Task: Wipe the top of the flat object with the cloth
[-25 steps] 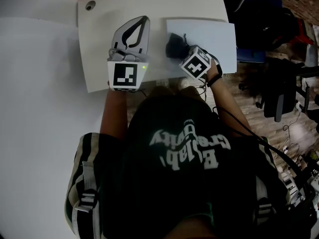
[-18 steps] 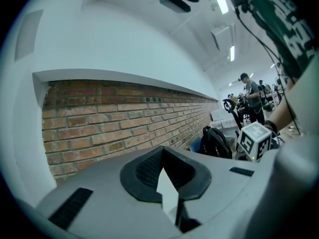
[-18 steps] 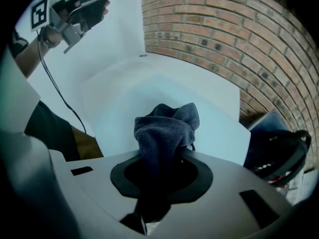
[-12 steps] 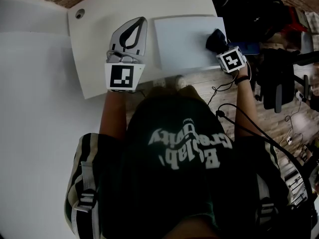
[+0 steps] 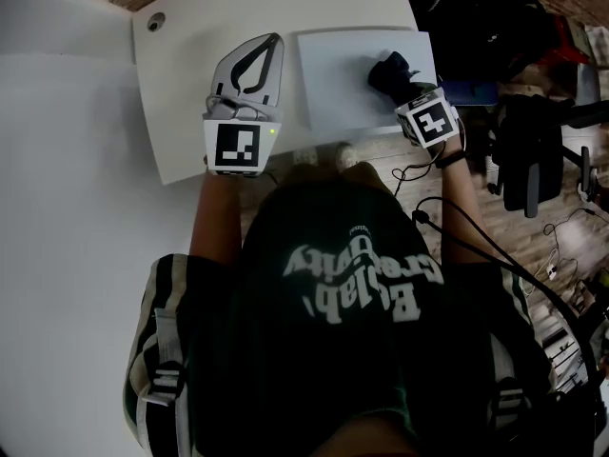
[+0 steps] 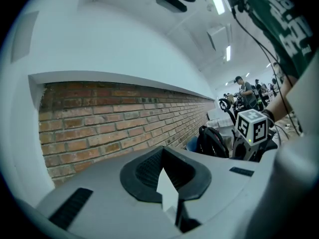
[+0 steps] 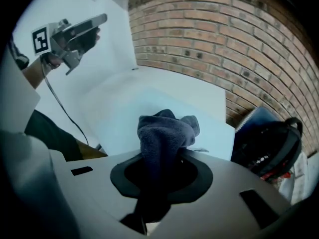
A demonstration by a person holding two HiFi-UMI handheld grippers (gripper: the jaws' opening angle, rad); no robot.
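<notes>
The right claw [image 7: 160, 179] is pinching a dark blue cloth [image 7: 167, 131]. The cloth is bunched between its jaws and bulges out past the tips. In the head view the right claw [image 5: 398, 86] holds the cloth [image 5: 387, 68] down on the far right part of the flat object [image 5: 333, 74], close to its right edge.

The flat object is a pale rectangular board lying on the white desk [image 5: 209, 22]. Its long axis runs left to right across the person's front. Nearly all of its bare top lies to the left of the cloth, so the next wiping stroke probably has to travel leftward along that axis. The right hand is the nearer one and already holds the cloth.

There is little room to the right. The board's right edge sits about at the desk's corner, with dark bags on the floor beyond.

The left claw [image 5: 268, 49] has its jaws pressed together on nothing. It is held over the desk just left of the board and apart from it, where a long leftward stroke would end.
</notes>
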